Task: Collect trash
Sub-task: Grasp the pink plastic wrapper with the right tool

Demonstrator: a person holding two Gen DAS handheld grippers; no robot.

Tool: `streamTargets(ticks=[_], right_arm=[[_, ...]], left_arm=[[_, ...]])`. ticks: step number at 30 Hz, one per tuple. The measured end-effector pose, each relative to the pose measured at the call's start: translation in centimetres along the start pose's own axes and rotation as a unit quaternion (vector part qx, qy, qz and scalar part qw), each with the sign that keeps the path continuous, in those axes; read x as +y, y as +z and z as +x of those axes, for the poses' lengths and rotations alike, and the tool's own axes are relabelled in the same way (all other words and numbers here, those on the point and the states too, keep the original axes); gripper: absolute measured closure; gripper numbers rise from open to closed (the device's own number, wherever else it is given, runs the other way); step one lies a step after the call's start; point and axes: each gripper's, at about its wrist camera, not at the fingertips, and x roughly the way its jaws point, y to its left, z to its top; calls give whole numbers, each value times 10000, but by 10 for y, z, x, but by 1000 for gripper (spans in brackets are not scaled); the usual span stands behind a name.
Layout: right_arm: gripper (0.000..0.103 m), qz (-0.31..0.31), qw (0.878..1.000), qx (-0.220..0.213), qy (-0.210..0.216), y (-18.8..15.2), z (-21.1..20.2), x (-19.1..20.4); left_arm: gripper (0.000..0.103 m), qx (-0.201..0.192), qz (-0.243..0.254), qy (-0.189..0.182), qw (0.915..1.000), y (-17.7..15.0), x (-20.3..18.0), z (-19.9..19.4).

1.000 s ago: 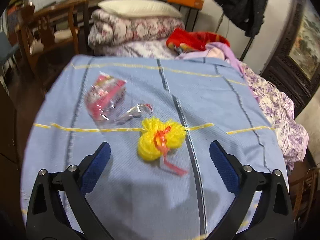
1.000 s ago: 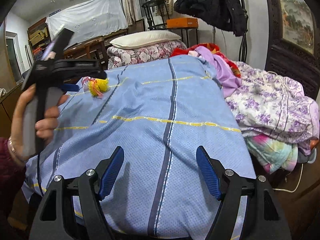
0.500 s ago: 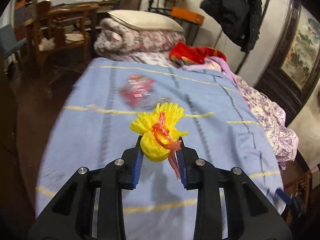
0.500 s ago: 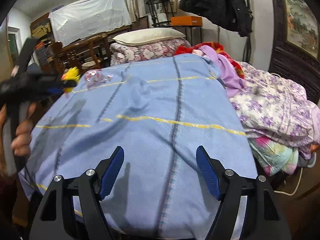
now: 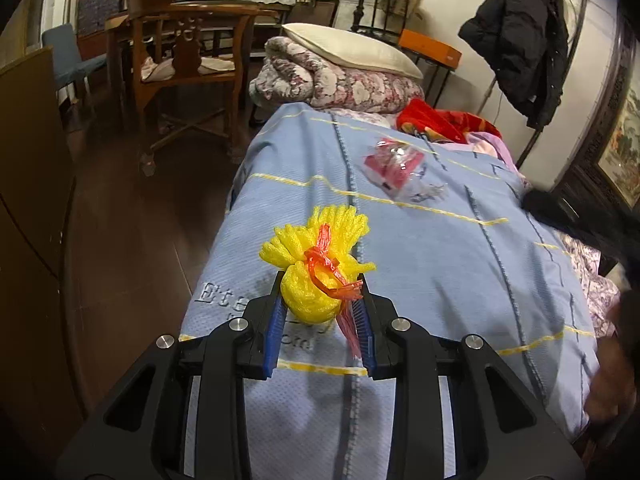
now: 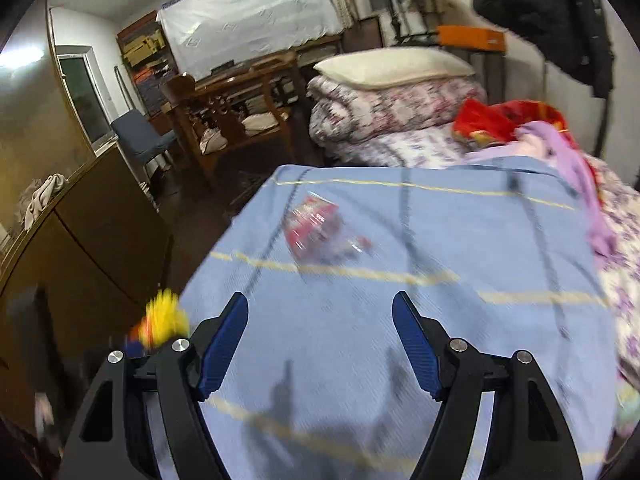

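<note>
Yellow foam net (image 5: 310, 284), red wrapper (image 5: 394, 166)

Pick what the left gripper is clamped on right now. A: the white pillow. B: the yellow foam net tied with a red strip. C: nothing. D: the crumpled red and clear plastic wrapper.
B: in the left wrist view the left gripper pinches the yellow foam net tied with a red strip between its blue pads, while the crumpled red and clear plastic wrapper lies on the blue blanket.

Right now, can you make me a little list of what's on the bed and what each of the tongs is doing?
left tongs: shut on the yellow foam net, lifted off the bed
yellow foam net: tied with a red plastic strip
right tongs: open, empty, over the blue blanket
still on the blanket: red and clear plastic wrapper
head of the bed: pillow on a folded flowery quilt
</note>
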Motion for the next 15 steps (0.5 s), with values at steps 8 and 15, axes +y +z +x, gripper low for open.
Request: streamTargets(ticks=[8, 15], right_arm=[[30, 349, 9970, 685, -57, 47, 110, 18], [98, 165, 9987, 467, -79, 39, 97, 25]], left_arm=[[71, 160, -137, -203, 9996, -5, 10, 6], [71, 205, -33, -104, 9997, -4, 3, 6]])
